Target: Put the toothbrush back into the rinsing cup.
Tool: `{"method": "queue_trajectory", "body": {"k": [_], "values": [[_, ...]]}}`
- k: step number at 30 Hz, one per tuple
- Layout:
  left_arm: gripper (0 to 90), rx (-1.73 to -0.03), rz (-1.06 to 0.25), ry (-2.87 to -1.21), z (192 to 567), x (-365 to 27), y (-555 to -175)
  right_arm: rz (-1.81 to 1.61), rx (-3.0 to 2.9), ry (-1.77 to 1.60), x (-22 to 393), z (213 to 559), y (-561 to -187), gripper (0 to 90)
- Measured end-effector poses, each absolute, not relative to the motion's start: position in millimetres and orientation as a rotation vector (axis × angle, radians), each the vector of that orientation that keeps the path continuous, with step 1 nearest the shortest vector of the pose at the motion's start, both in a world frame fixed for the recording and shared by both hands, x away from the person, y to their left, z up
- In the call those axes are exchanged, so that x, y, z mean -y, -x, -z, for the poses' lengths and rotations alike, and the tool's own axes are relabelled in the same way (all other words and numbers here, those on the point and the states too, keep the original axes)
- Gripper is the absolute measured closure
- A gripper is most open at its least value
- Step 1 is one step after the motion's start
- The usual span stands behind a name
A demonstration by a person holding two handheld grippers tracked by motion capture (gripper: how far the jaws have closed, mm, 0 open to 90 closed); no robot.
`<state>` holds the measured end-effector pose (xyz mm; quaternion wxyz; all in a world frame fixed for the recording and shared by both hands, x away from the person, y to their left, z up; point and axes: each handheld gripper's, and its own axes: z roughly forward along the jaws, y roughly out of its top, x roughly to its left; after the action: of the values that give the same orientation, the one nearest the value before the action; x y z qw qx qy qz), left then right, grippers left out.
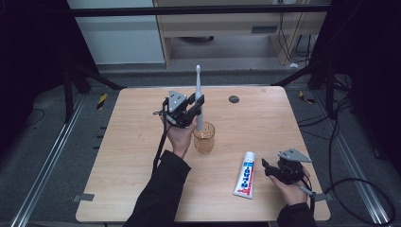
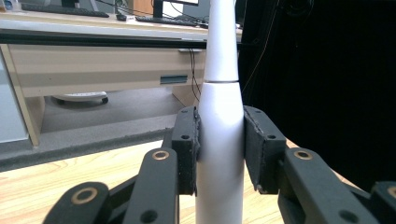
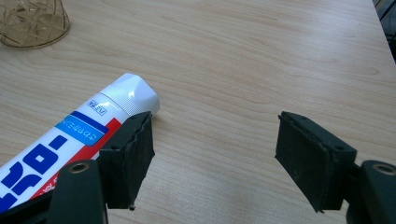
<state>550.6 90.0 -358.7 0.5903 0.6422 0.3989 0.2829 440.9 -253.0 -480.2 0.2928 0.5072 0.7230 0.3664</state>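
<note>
With my left gripper (image 1: 195, 109) pinching the white electric toothbrush (image 1: 198, 97) upright, its base inside the amber glass cup (image 1: 204, 137), I should lower it straight and release gently, while my right gripper (image 1: 270, 169) waits spread beside the white toothpaste tube (image 1: 245, 175).

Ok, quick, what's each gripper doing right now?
Left gripper: shut on the toothbrush, upright, its lower end in the glass cup.
Right gripper: open, holding nothing, beside the toothpaste tube.
</note>
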Motion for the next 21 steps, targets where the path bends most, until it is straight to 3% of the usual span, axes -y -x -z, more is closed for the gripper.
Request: {"method": "queue_trajectory", "body": {"k": [21], "values": [[66.8, -0.935, -0.627, -1.525, 391.8, -94.1, -545.4, -0.969, -1.929, -1.338, 252.3, 480.6, -441.1, 27.7]]}}
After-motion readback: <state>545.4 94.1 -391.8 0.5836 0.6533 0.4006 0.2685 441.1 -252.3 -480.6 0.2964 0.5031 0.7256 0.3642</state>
